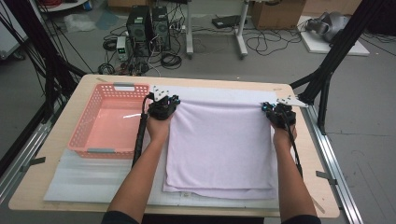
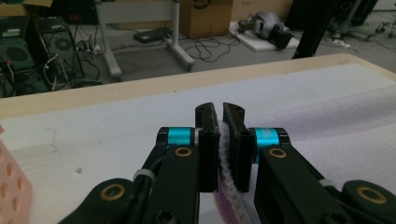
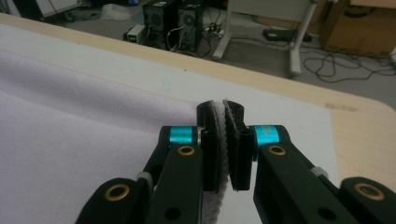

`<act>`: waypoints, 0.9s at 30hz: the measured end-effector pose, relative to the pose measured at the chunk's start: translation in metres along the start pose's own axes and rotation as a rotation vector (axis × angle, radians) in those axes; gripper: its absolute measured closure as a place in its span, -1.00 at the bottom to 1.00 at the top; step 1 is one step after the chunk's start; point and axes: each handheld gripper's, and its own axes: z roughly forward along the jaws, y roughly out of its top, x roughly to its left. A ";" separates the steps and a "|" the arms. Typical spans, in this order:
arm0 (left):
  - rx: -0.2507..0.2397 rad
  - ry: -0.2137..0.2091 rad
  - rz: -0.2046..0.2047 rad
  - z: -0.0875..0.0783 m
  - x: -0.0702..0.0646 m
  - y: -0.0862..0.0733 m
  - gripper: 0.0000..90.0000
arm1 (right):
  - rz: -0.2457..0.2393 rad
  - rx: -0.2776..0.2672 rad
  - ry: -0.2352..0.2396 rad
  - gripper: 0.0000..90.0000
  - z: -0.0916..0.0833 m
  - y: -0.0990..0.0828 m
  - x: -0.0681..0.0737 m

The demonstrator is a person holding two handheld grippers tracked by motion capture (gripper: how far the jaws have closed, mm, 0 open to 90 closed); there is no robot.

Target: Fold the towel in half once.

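Forearms: two, coming in over the near edge of the bench (image 1: 65,140), one on each side of the towel.
Towel: one pale lilac towel (image 1: 219,149), folded in layers, lying flat on a white mat (image 1: 93,179) that covers the middle of the bench; its near edge lies close to the bench's near edge, its far edge toward the far edge.
Left gripper: one (image 1: 163,106), at the towel's far left corner; jaws nearly closed, pinching the fuzzy towel edge between the pads, as the left gripper view (image 2: 218,144) shows.
Right gripper: one (image 1: 279,113), at the towel's far right corner; jaws nearly closed, with the towel edge clamped between them, seen in the right gripper view (image 3: 224,140).
Basket: one pink plastic basket (image 1: 84,126) with latticed walls, on the left side of the bench, just beside the left gripper.
Count: two grippers, one towel, one basket, one mat.
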 end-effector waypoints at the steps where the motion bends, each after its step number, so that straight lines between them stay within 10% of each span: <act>1: 0.015 0.013 -0.010 0.002 0.001 -0.001 0.66 | -0.006 0.022 -0.006 0.83 0.003 0.001 0.002; 3: 0.078 0.032 -0.060 0.003 0.004 -0.004 0.17 | 0.022 0.076 -0.035 0.37 0.010 0.000 0.001; 6: 0.155 0.041 -0.071 0.003 0.007 -0.008 -0.07 | 0.092 0.093 -0.039 0.26 0.010 -0.003 -0.003; 13: 0.298 0.007 -0.030 0.001 -0.001 -0.010 -0.11 | 0.087 0.151 -0.007 0.15 0.000 -0.007 -0.005; 16: 0.365 0.009 -0.082 0.003 0.000 -0.015 -0.12 | 0.106 0.234 0.052 0.15 -0.001 -0.014 -0.007; 23: 0.452 -0.029 -0.065 0.009 -0.006 -0.025 -0.03 | 0.138 0.346 0.110 0.21 0.003 -0.038 -0.004; 25: 0.433 -0.113 -0.068 0.006 -0.006 -0.028 0.43 | 0.132 0.342 0.143 0.60 0.002 -0.038 -0.001; 27: 0.411 -0.110 -0.092 0.007 -0.007 -0.030 0.75 | 0.123 0.343 0.158 0.82 0.003 -0.037 0.005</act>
